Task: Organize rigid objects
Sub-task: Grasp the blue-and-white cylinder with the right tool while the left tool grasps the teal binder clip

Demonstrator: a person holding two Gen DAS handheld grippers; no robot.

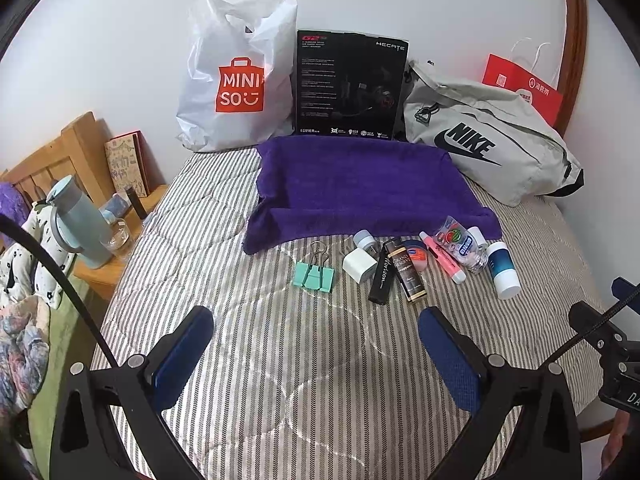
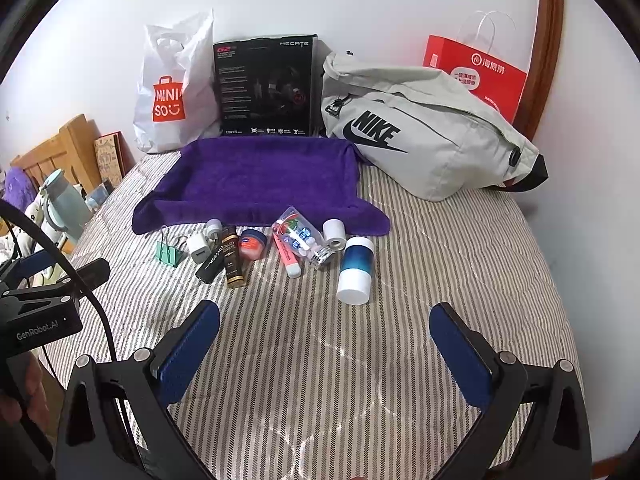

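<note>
Left tool [image 1: 316,320]: blue-padded fingers spread wide apart, holding nothing, above the striped grey-and-white quilted bed cover [image 1: 280,360], well short of the row of small things.
Right tool [image 2: 324,316]: blue-padded fingers spread wide apart, holding nothing, above the same bed cover [image 2: 320,380]; the white-and-blue cylinder is the nearest thing ahead of it.
Purple towel [image 2: 260,176]: spread flat on the bed, its edges rolled up, nothing on it; the small things lie along its near edge.
Mint-green binder clip [image 1: 313,275]: lying at the left end of the row, apart from the rest.
White plug adapter [image 1: 358,267]: right of the clip, touching the black tube with white script [image 1: 380,278].
Brown-and-gold sachet [image 1: 408,276]: beside the black tube, partly over a small blue-lidded red jar [image 2: 252,244].
Pink highlighter pen [image 1: 444,258]: lying slanted, next to a clear bottle of white tablets [image 2: 304,240].
White-and-blue cylinder [image 2: 355,270]: lying on its side at the right end, white cap toward the camera.
Back of bed: white plastic shopping bag [image 1: 236,80], black headset box [image 1: 350,88], grey fabric sports bag [image 2: 424,136] and red paper bag [image 2: 476,72] stand against the wall.
</note>
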